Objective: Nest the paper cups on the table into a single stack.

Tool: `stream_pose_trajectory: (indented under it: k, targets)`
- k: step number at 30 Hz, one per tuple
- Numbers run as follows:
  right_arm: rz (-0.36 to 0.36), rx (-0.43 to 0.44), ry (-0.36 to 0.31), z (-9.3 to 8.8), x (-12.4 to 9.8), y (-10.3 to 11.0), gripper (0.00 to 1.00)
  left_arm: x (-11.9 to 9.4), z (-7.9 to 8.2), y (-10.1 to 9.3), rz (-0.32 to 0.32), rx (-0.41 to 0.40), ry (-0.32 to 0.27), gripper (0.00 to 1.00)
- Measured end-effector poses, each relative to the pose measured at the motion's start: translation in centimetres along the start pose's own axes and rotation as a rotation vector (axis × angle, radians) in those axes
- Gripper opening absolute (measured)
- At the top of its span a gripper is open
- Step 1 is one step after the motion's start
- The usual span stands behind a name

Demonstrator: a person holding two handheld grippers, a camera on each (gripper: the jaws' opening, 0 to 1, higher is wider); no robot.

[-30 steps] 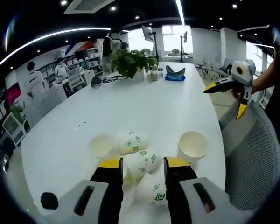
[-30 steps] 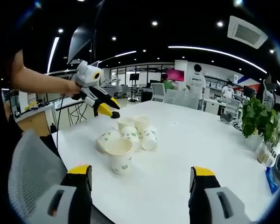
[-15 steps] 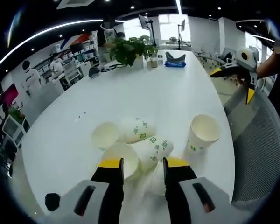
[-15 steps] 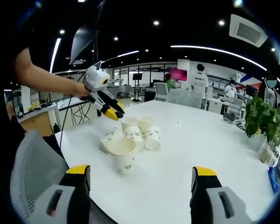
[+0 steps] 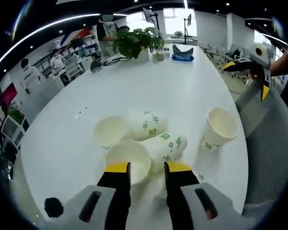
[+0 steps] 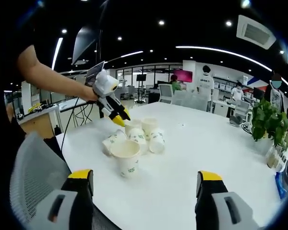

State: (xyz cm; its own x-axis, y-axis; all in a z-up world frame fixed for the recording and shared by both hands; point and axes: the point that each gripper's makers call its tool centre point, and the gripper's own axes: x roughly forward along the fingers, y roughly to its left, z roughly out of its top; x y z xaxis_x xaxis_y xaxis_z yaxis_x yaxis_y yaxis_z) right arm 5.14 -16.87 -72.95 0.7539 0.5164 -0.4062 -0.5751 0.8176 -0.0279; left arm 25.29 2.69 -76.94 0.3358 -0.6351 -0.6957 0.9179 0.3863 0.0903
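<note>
So there's a little pile of paper cups (image 5: 144,141) tipped on their sides on the white counter (image 5: 149,81), plus one upright cup (image 5: 220,128) standing apart from them, nearer the counter edge and the mesh chair (image 5: 273,158). Nothing is nested yet as far as I can tell.

The left tongs (image 5: 147,168) are right down at the pile, jaws fairly narrow, with the mouth of one tipped cup (image 5: 127,160) just in front of the left tip and another lying cup (image 5: 165,146) ahead of the right one. I can't tell if they're actually pinching a rim or just touching it. From the right gripper view you can see the left tongs (image 6: 119,120) poking into the back of the cluster.

The right tongs (image 6: 145,179) hang back near the counter edge, jaws wide apart, holding nothing.

What could go wrong, in my opinion: those cups are light and round, so a nudge from the tips would probably send them rolling apart. Thin paper rims also crush easily if squeezed hard, and a dented rim won't nest cleanly. And the upright one sits close to the edge, so a stray bump could knock it off.
</note>
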Motion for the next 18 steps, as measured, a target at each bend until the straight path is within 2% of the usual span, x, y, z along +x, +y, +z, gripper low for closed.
stream_pose_trajectory:
  k: [9,18]
  targets:
    - [-0.007,0.002,0.003,-0.1,0.0,-0.2,0.90,0.9,-0.8,-0.2,0.002,0.005,0.049,0.16]
    - [-0.009,0.001,0.013,-0.3,0.1,-0.2,0.89,1.6,-0.6,-0.5,-0.016,0.003,0.055,0.10]
